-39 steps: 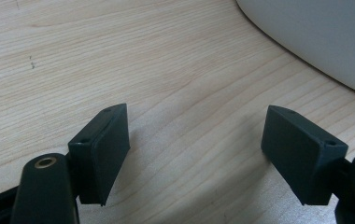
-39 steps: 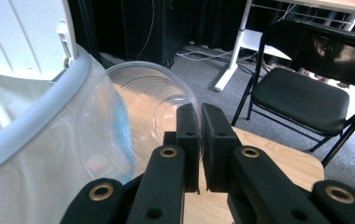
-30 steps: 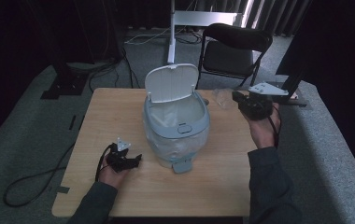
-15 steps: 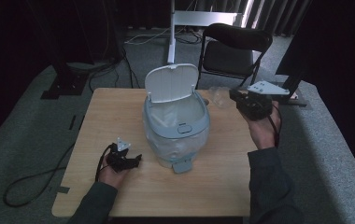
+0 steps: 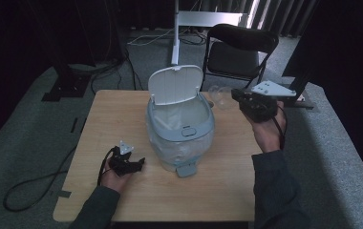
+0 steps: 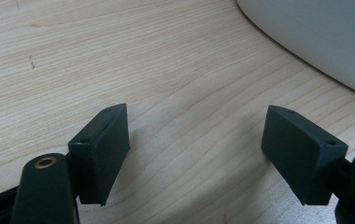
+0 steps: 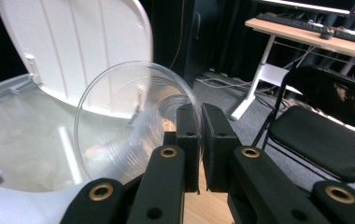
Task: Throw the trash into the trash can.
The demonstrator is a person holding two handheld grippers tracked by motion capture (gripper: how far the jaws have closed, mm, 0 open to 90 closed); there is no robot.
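A pale blue bin [image 5: 180,136] with a clear liner stands mid-table, its white lid [image 5: 176,84] swung up at the back. My right gripper [image 5: 237,97] hovers just right of the bin's rim, shut on the wall of a clear plastic cup [image 5: 220,95]. In the right gripper view the cup [image 7: 133,123] is tilted on its side, its mouth facing the open bin [image 7: 21,140], its wall pinched at my right gripper [image 7: 200,140]. My left gripper [image 5: 134,164] rests on the table left of the bin. Its jaws [image 6: 195,154] stand wide apart over bare wood, holding nothing.
The wooden table [image 5: 122,114] has free room to the left and in front of the bin. A black folding chair [image 5: 239,52] stands behind the table's far right corner. A white stand [image 5: 176,33] rises behind the bin. Cables lie on the grey floor at left.
My right gripper with the cup has shifted slightly toward the bin. The left gripper has stayed where it was.
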